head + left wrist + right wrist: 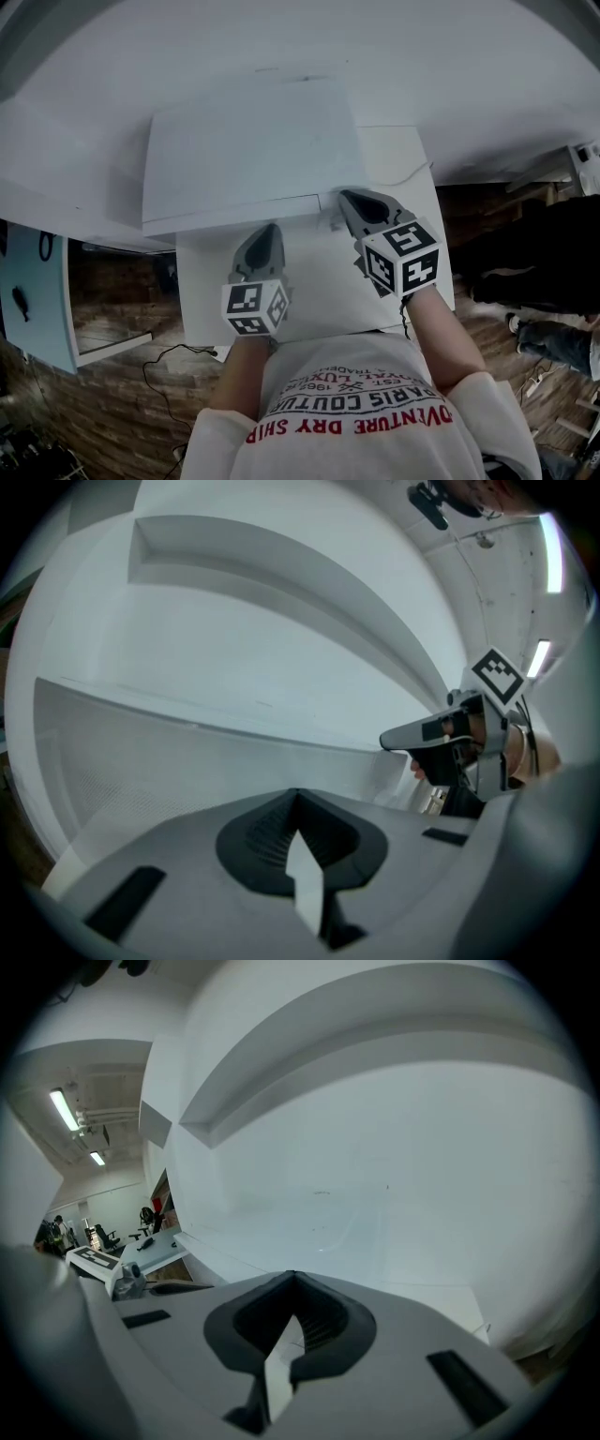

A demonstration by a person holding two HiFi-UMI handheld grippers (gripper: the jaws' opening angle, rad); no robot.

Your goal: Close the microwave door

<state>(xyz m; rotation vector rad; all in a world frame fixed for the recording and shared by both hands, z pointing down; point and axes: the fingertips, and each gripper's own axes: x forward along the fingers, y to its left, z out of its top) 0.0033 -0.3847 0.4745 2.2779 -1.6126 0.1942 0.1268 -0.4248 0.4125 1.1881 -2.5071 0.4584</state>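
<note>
Left gripper view: the left hand-held gripper [296,799] was recorded with its dark jaws closed tip to tip and nothing held between them. Directly ahead of it, a pale front panel of the microwave [169,761] was noted, finely dotted in texture. The right hand-held gripper [394,739] was seen at that panel's right end.

Right gripper view: the right hand-held gripper [292,1279] was likewise logged with its jaws closed and empty, pointed at a white wall [394,1147].

Head view: the left hand-held gripper [267,230] was placed just before the microwave's front edge, near its middle. The right hand-held gripper [349,199] was placed at the front right corner, with contact not confirmable. A marker cube [255,307] was carried on the left unit and another [403,258] on the right.

The microwave [248,150], a white box, was found on a white table [309,300], backed against the wall. Whether its door was fully shut could not be determined. A wooden floor [122,412] was noted around the table.
</note>
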